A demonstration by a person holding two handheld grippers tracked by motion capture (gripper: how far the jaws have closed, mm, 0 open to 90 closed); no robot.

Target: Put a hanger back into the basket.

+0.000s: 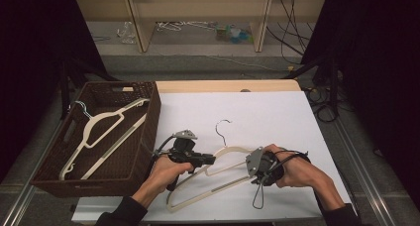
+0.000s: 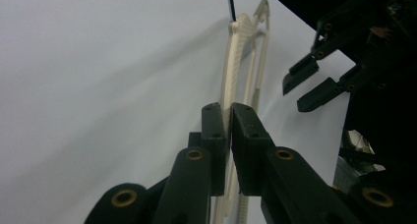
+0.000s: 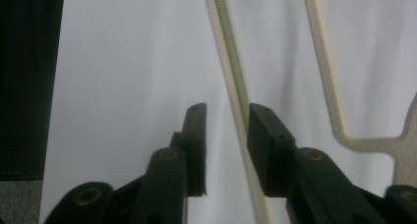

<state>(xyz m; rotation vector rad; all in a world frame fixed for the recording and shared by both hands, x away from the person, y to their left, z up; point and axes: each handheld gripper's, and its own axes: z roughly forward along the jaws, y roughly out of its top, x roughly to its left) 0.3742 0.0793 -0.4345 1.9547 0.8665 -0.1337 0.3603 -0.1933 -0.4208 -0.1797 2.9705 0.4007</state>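
Two grippers at a cream hanger on the white sheet, a brown basket waiting to the left.

The left gripper (image 2: 230, 117) is clamped tight on the hanger (image 1: 225, 154), its jaws pinching the thin cream edge. The right gripper (image 3: 226, 117) has its jaws parted around the ribbed lower bar, which lies against one jaw but is not yet squeezed. The hanger seems to lie flat on the sheet (image 1: 277, 117), though the high view is too dim to be sure. To lift cleanly, the right jaws likely should close squarely on the bar first, then both hands rise together and level, carrying it toward the basket (image 1: 141, 151), where another hanger (image 1: 101, 137) already lies.
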